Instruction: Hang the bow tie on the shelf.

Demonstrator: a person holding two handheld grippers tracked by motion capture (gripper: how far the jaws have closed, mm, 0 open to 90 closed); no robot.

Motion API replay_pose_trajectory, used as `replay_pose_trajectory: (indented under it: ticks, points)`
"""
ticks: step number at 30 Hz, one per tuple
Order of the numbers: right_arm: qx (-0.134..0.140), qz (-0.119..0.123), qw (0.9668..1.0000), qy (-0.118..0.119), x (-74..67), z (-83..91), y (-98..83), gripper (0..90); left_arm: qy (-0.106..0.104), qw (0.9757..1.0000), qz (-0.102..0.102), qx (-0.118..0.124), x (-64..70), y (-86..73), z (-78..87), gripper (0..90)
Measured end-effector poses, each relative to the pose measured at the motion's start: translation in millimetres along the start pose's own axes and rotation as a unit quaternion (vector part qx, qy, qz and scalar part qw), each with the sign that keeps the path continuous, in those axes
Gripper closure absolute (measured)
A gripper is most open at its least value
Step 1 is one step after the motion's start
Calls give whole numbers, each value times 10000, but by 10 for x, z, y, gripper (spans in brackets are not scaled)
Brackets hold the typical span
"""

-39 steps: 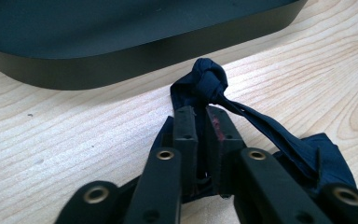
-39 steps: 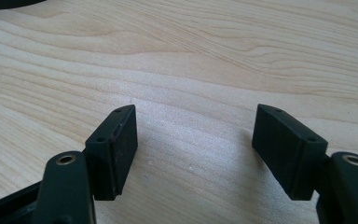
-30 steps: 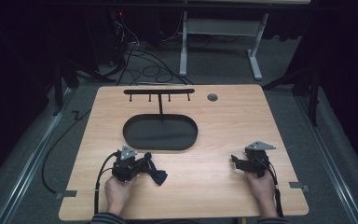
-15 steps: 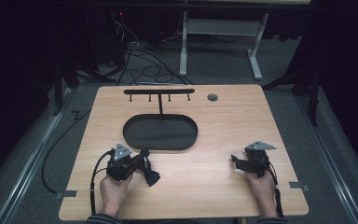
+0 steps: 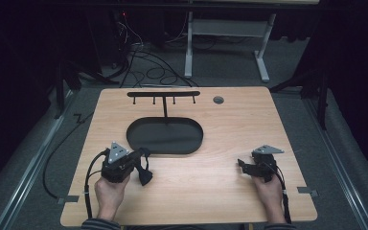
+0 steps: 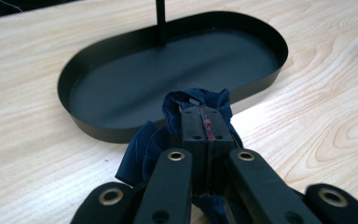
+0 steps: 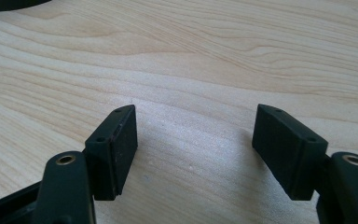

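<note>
Where high view looks down: wooden table [image 5: 230,143], black oval tray [image 5: 165,136] with hook stand [image 5: 164,96] at centre; left gripper [image 5: 141,168] near-left, now drawn nearer than before; right gripper [image 5: 242,165] near-right. No writing legible. Left gripper view: jaws clamped on dark blue cloth [image 6: 198,100], bunched, just short of tray rim. Right gripper view: jaws apart, empty, over bare wood.

Black hand-held gripper [image 5: 143,167] with grey triangular plate, black cable, striped sleeve.
</note>
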State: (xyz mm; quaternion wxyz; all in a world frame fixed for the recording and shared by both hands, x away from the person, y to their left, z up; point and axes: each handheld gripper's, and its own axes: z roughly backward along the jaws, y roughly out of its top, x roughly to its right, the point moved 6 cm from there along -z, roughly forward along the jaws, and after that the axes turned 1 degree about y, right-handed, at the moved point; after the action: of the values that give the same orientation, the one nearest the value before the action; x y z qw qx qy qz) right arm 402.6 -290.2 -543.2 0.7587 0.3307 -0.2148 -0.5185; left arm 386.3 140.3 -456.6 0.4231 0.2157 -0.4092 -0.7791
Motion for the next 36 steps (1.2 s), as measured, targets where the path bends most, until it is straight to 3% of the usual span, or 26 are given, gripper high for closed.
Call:
replay_pose_trajectory:
  ticks: [21, 36]
  points:
    - [5, -5, 10000, 14, 4, 1, 0, 323, 206, 9992, -266, 216, -116, 317, 172, 898]
    - [7, -16, 10000, 23, 6, 2, 0, 323, 106, 9992, -318, 209, -156, 468, 192, 898]
